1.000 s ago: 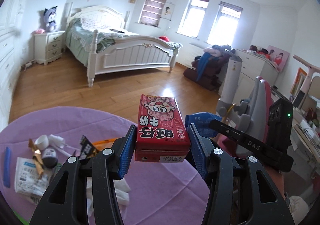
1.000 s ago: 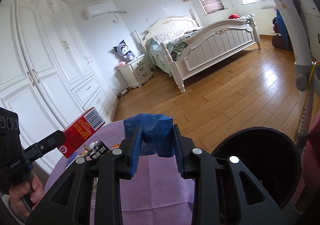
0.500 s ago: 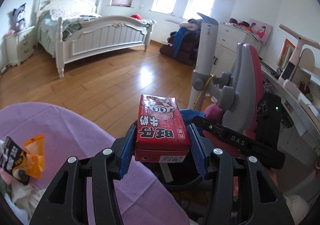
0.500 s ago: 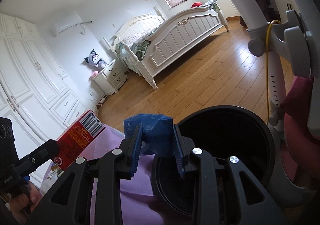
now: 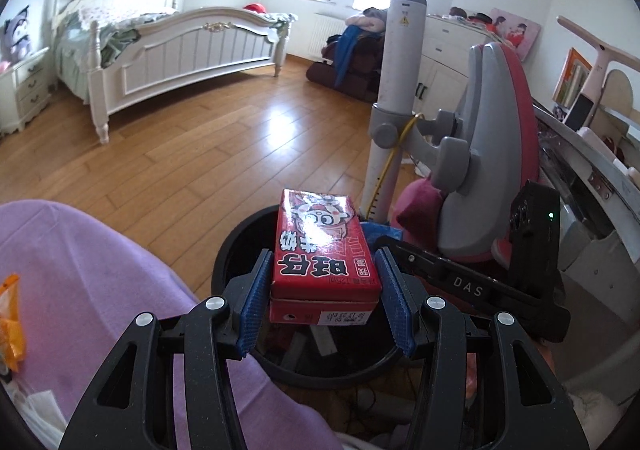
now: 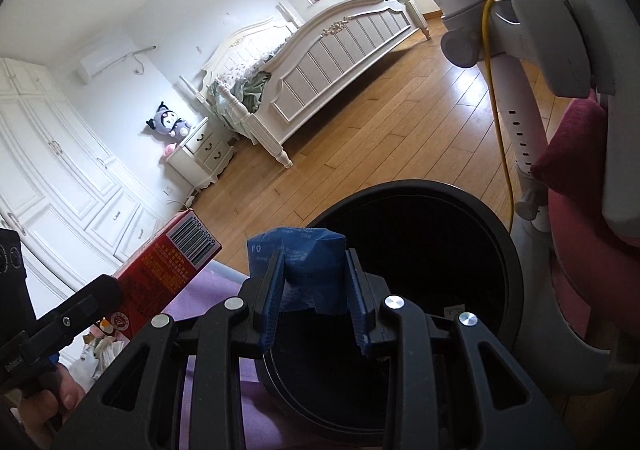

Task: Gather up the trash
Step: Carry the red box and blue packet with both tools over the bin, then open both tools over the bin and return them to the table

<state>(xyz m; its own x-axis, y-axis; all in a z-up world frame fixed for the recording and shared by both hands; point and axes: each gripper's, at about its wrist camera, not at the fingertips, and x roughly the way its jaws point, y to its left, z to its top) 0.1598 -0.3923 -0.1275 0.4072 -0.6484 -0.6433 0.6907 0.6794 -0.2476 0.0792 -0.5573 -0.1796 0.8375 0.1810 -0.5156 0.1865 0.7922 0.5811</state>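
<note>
Blue ribbed pads of the left gripper clamp a red milk carton by its two long sides; the carton lies flat between the jaws, printed face up, its far end sticking out past the fingertips. Directly under and beyond it is the open mouth of a black trash bin, so the carton hangs over the bin's near half. A purple tablecloth touches the bin's left rim, with an orange wrapper at its far left edge.

The right gripper is clenched on a crumpled blue wrapper, which bulges up and forward from between the pads. In that view the black bin opens just ahead and to the right, the wrapper sitting above its near-left rim. To the left, the carton shows its barcode end, gripped by the other tool, with part of a hand at the lower left corner.

Beyond the bin are a grey and red chair, wooden floor and a white bed.
</note>
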